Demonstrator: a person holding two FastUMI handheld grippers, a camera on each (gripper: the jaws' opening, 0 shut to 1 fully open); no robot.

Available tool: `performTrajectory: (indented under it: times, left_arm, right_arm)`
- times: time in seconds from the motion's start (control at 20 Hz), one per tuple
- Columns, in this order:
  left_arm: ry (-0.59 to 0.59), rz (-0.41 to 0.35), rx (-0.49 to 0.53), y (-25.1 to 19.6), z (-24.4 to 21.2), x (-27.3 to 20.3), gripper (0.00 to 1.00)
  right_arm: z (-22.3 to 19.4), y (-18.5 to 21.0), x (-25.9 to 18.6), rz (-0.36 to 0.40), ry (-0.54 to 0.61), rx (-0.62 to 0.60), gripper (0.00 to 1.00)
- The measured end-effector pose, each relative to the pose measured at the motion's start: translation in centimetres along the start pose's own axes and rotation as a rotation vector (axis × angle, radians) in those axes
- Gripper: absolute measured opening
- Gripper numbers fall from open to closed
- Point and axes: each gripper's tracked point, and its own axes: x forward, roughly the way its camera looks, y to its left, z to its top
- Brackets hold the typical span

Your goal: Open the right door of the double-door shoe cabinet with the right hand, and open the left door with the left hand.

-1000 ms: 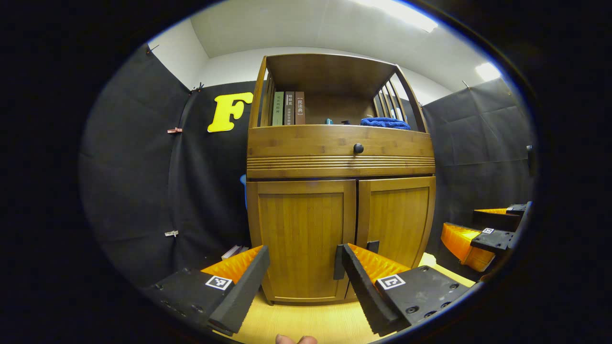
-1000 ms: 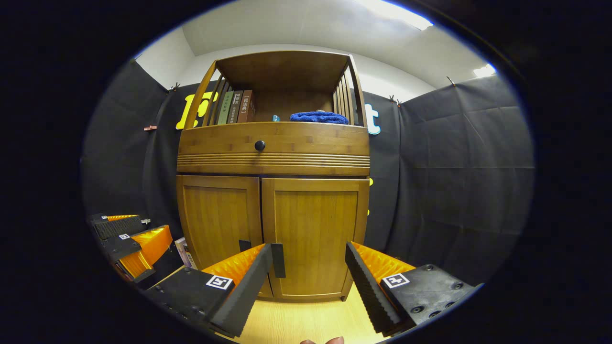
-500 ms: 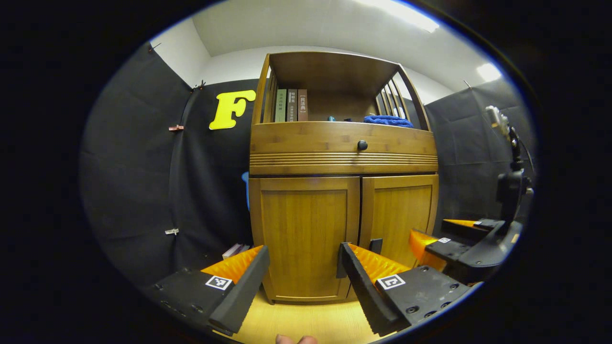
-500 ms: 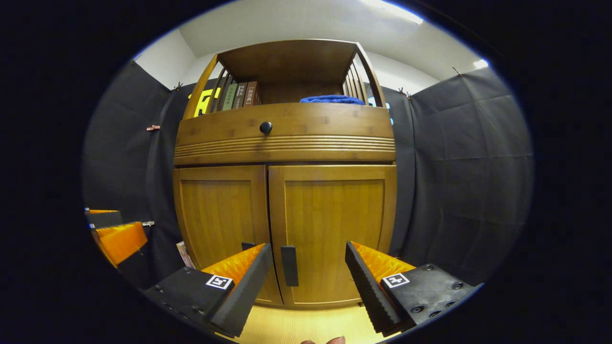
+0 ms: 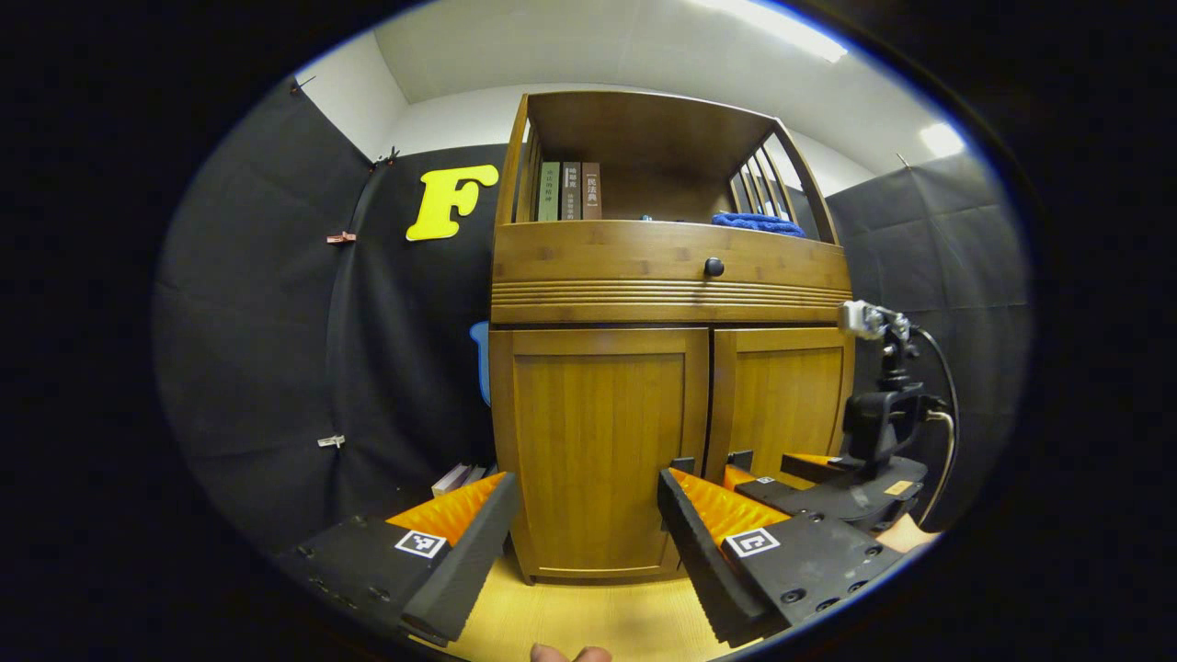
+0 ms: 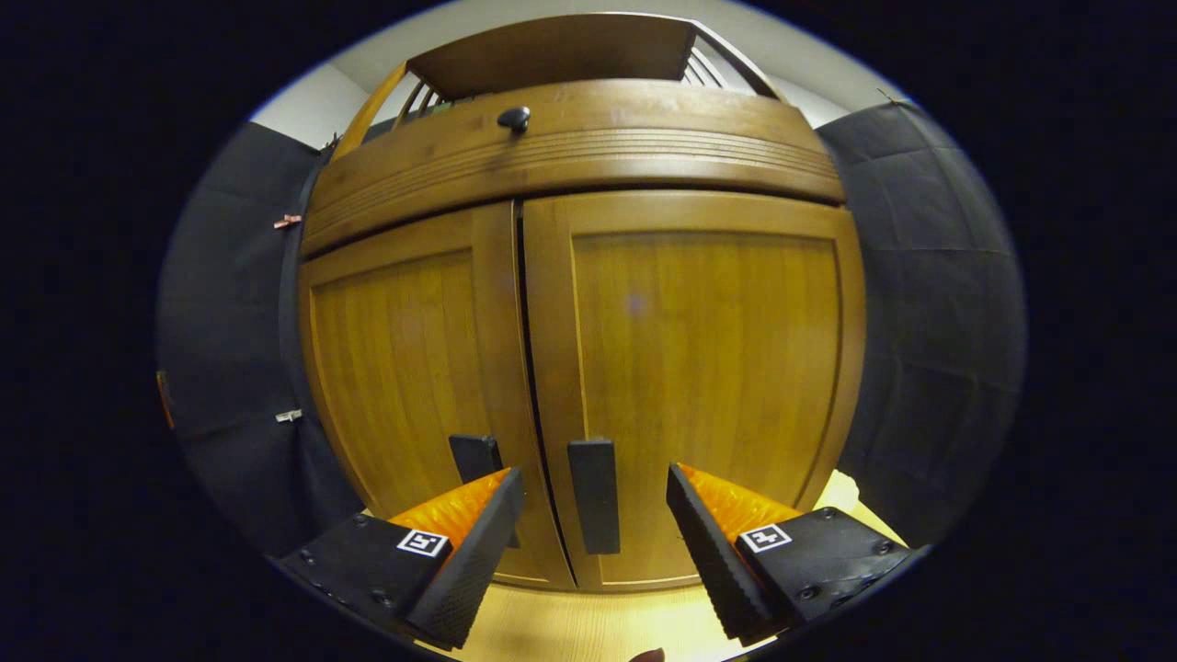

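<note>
Both doors of the shoe cabinet (image 5: pixel 667 405) are shut, so the task stands at its first step: the approach to the right door (image 6: pixel 699 368). In the right gripper view, the right gripper (image 6: pixel 596 542) is near the cabinet front with its fingers wide apart and holding nothing; the right door's handle (image 6: pixel 594 495), a dark upright bar by the centre seam, sits between them but not yet touched. The left door's handle (image 6: pixel 475 457) shows just across the seam. In the left gripper view, the left gripper (image 5: pixel 581 552) waits farther back, fingers likewise spread and empty, facing the left door (image 5: pixel 598 441). Next, I judge, the right gripper should ease forward, clamp the bar squarely, then pull outward along the door's hinge arc.
</note>
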Motion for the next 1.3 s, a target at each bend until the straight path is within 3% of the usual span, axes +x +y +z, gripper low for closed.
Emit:
performTrajectory:
  times: [0.2, 0.25, 0.4, 0.5, 0.55, 0.75, 1.3]
  left_arm:
    - [0.017, 0.008, -0.013, 1.0, -0.9, 0.4, 0.94]
    - [0.018, 0.010, -0.013, 1.3, -1.1, 0.5, 0.92]
    - [0.021, 0.026, -0.003, 2.3, -1.3, 0.7, 0.94]
    - [0.025, 0.038, -0.004, 2.8, -1.5, 0.6, 0.95]
    - [0.027, 0.040, -0.008, 2.9, -1.6, 0.7, 0.95]
    - [0.031, 0.049, -0.009, 3.0, -1.5, 0.4, 0.94]
    - [0.044, 0.044, -0.021, 0.5, -1.7, -0.9, 0.92]
  right_arm:
    - [-2.2, -0.6, 2.4, -0.026, 0.047, -0.014, 0.93]
    - [-2.5, -0.9, 2.9, -0.033, 0.060, -0.021, 0.80]
    - [-3.0, -1.0, 4.8, -0.032, 0.076, -0.033, 0.69]
    - [-3.2, -0.6, 5.1, -0.040, 0.096, -0.012, 0.39]
    - [-3.6, -0.8, 5.3, -0.037, 0.095, -0.006, 0.42]
    - [-3.7, -0.8, 5.0, -0.017, 0.089, -0.037, 0.24]
    - [-4.0, -3.1, -4.4, 0.047, 0.084, 0.022, 0.23]
